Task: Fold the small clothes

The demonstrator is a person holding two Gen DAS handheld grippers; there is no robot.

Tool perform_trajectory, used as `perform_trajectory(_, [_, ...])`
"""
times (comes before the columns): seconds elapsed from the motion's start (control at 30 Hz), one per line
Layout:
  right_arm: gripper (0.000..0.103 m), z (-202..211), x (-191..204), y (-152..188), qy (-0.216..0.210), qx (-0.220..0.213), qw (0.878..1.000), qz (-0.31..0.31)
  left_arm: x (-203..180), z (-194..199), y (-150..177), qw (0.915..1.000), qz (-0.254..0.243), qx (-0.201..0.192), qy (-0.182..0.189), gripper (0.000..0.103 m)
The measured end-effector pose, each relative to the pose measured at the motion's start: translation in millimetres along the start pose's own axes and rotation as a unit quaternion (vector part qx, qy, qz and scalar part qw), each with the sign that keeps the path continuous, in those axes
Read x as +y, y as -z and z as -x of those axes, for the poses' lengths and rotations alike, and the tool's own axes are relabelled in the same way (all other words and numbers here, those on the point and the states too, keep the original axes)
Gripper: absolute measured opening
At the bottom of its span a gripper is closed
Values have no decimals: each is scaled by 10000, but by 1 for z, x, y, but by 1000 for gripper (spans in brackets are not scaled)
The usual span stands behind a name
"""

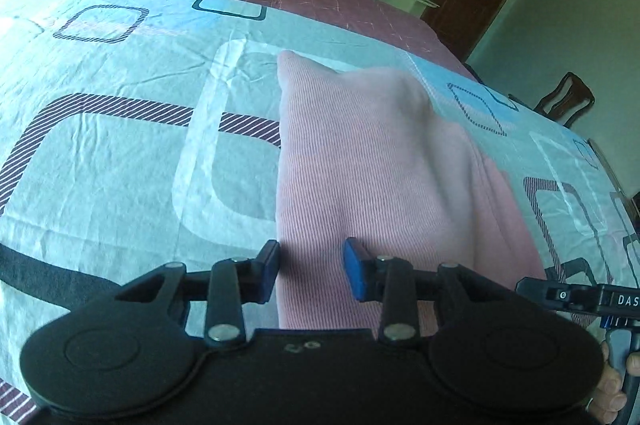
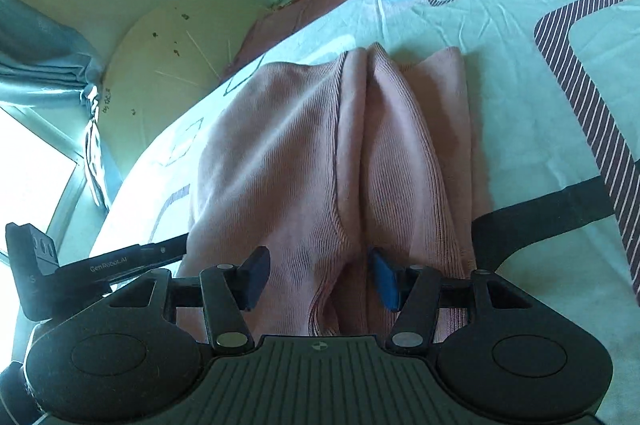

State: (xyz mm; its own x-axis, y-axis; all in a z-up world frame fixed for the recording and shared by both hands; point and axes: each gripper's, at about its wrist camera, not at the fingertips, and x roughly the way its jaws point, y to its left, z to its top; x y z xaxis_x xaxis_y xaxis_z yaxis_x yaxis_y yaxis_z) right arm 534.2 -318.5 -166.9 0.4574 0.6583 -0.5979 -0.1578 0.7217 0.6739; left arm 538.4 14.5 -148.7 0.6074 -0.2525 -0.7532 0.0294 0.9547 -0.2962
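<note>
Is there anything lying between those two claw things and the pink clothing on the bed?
Nothing visible. The left gripper and the right gripper are both open right at the near edge of the pink garment, which lies on the patterned bedsheet. No other object lies in front of either.

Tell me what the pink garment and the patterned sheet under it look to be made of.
Pink ribbed garment: probably a soft knit, matte, judging by fine parallel ribs and rounded, slumping folds. Pale blue patterned bed sheet: likely thin woven cotton or a blend, smooth and matte, showing sharp fine creases and flat printed squares.
</note>
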Motion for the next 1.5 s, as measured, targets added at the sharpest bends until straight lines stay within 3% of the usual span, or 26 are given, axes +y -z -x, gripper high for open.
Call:
perform_trajectory(0.07, [46,-5,3,-1,109,39,9999,60,-1,-1,0,10000,-71,-5,35,34])
perform_trajectory(0.13, [33,-10,4,-3,266,71,9995,122,0,-3,-2,9999,-56,9,100,34])
perform_trajectory(0.27, [31,-13,15,-3,430,127,9983,376,3,-3,-5,9996,-219,-14,151,35])
perform_trajectory(0.3, [17,-12,18,-2,479,100,9977,475,2,-3,-5,9995,-282,-16,146,34])
perform_trajectory(0.33, [11,-11,23,-1,539,45,9967,609,1,-3,-5,9994,-321,-12,150,34])
perform_trajectory(0.43, [9,-1,44,3,800,-237,9897,1160,-4,2,-9,9986,-455,-156,211,25])
perform_trajectory(0.57, [8,42,62,7,999,-714,9800,1566,-32,10,-12,9944,-939,-229,426,24])
perform_trajectory(0.63, [8,56,57,16,1174,-734,9778,1573,-52,3,-8,9898,-1385,-57,335,24])
perform_trajectory(0.73, [8,33,29,31,1507,-228,9781,1419,-68,-17,3,9841,-1765,149,150,24])
perform_trajectory(0.8, [9,28,16,33,1291,-301,9851,1095,-70,-17,0,9840,-1768,186,132,25])
perform_trajectory(0.87, [28,40,17,28,1177,-731,9857,964,-63,-10,-7,9855,-1665,159,298,25])
perform_trajectory(0.9, [47,44,18,22,1142,-915,9847,943,-58,-4,-11,9866,-1586,41,382,25])
perform_trajectory(1.0, [49,39,10,-7,1088,-1043,9856,762,-43,-3,-24,9888,-1451,-148,312,25])
perform_trajectory(1.2, [48,-2,-9,-56,1142,-800,9886,575,-39,-27,-37,9882,-1495,76,335,25])
perform_trajectory(1.27, [28,-12,-8,-60,1190,-639,9881,739,-39,-34,-35,9876,-1532,150,302,25])
perform_trajectory(1.3, [12,-16,-7,-59,1213,-571,9874,837,-39,-36,-35,9878,-1516,166,301,25])
perform_trajectory(1.5, [3,10,6,-50,1454,-1159,9728,1381,-53,-42,-36,9841,-1603,300,705,25])
